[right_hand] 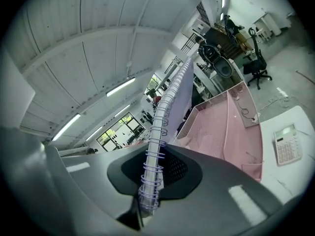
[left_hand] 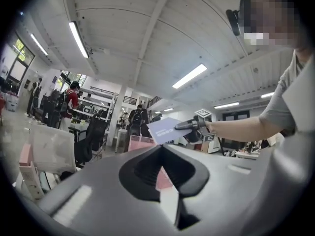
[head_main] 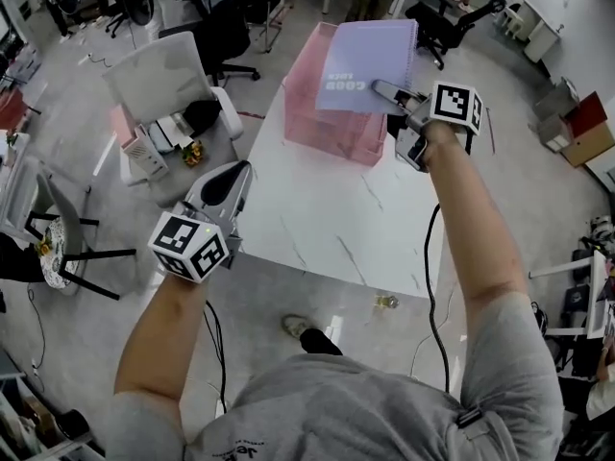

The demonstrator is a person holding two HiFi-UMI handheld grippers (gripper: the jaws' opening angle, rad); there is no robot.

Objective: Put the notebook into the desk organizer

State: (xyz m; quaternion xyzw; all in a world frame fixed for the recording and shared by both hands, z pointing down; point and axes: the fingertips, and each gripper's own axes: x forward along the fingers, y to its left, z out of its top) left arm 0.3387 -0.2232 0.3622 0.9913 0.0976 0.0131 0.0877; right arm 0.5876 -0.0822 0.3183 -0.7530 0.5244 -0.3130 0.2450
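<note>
A purple spiral notebook (head_main: 370,65) hangs over the pink desk organizer (head_main: 327,128), which stands at the far end of the white table (head_main: 336,219). My right gripper (head_main: 384,92) is shut on the notebook's near right corner. The right gripper view shows the wire spiral (right_hand: 160,127) clamped between the jaws, with the organizer's mesh compartments (right_hand: 231,127) beyond. My left gripper (head_main: 231,176) hovers at the table's near left edge, jaws together and nothing in them. In the left gripper view the notebook (left_hand: 165,130) and the right gripper (left_hand: 189,126) show above the organizer (left_hand: 140,142).
A calculator (right_hand: 287,144) lies on the table to the right of the organizer. A white chair (head_main: 159,75) with things on its seat stands left of the table, with black office chairs (head_main: 226,27) behind it. A small object (head_main: 386,302) lies on the floor by the near edge.
</note>
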